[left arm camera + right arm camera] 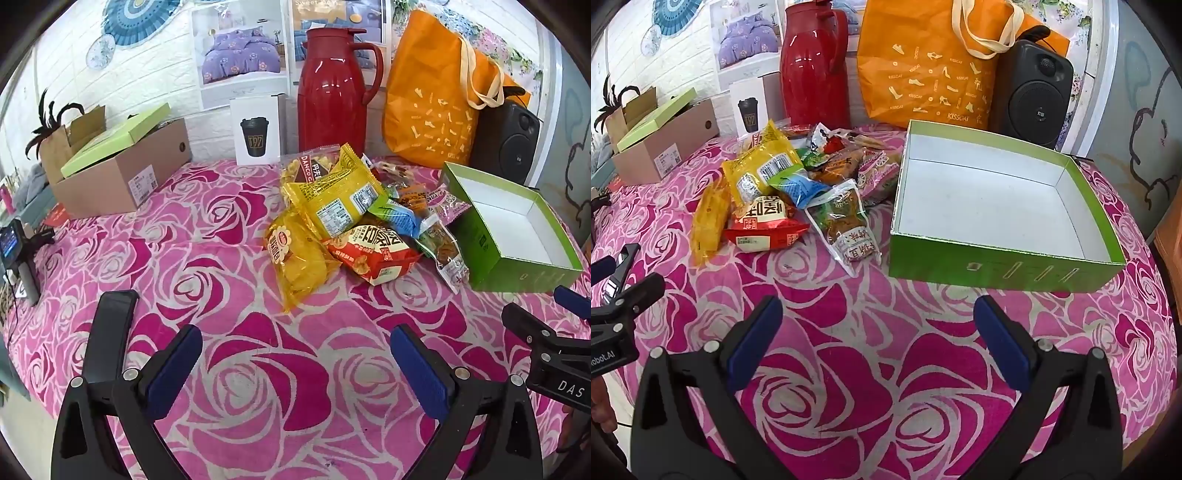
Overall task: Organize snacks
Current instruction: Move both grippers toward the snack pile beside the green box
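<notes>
A heap of snack packets (354, 218) (783, 192) lies on the pink rose tablecloth. It holds a yellow bag (332, 195), a red packet (373, 254), a clear yellow bag (299, 258) and a clear packet (846, 225) nearest the box. To its right stands an empty green box (517, 269) (997, 264) with a white inside. My left gripper (295, 354) hangs open over the cloth, short of the heap. My right gripper (877, 325) is open too, in front of the box's near left corner. Neither holds anything.
Along the back wall stand a red thermos jug (332, 92), an orange tote bag (432, 92), a black speaker (1038, 92), a white cup carton (258, 129) and a brown cardboard box (122, 177) with a green lid. A small screen device (14, 243) sits at the left edge.
</notes>
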Action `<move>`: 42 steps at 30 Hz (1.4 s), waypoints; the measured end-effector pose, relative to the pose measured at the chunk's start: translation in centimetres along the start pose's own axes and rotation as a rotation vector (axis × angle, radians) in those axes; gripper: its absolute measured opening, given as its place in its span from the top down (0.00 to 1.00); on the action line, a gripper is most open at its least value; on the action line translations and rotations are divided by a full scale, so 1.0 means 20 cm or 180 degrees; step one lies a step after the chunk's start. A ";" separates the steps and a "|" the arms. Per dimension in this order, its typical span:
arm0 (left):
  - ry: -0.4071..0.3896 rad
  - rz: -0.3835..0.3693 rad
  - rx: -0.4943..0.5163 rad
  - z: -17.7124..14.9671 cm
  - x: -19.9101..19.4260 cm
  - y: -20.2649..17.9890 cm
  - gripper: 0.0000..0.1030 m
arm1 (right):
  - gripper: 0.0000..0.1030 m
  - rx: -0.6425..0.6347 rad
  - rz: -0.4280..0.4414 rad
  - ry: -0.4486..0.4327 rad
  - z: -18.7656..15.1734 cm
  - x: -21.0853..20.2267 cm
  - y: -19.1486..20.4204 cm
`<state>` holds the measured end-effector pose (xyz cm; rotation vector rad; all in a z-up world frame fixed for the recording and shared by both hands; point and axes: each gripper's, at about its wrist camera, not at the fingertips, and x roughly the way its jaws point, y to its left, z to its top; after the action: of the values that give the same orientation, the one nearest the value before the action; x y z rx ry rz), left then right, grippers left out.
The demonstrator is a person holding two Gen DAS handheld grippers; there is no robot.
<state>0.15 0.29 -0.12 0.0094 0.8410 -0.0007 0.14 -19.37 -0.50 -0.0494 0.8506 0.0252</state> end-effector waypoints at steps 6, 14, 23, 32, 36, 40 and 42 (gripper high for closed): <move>-0.0011 0.0019 -0.0004 0.00 0.00 0.01 0.00 | 0.00 -0.0043 0.0030 0.0023 0.02 0.02 0.03; 0.0034 0.0050 -0.0001 0.01 0.02 0.03 0.00 | 0.00 -0.0115 0.0071 0.0064 0.02 0.05 0.07; 0.0105 -0.0049 -0.0093 0.02 0.07 0.08 0.00 | 0.00 -0.0208 0.0388 0.0049 0.03 0.09 0.12; 0.0147 -0.0237 -0.0151 0.06 0.11 0.16 0.00 | 0.00 -0.0283 0.1076 -0.0076 0.10 0.14 0.21; 0.0159 -0.0305 -0.0213 0.10 0.14 0.20 0.00 | 0.00 -0.0367 0.1159 -0.0043 0.16 0.21 0.27; 0.0171 -0.0401 -0.0248 0.14 0.16 0.24 0.01 | 0.00 -0.0524 0.1195 -0.0046 0.22 0.30 0.32; 0.0182 -0.0430 -0.0218 0.16 0.19 0.24 0.05 | 0.00 -0.0538 0.1250 -0.0030 0.25 0.34 0.33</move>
<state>5.04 4.99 -0.74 -0.1121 0.8971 -0.0990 8.12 -12.42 -2.49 -0.0401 0.8368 0.4656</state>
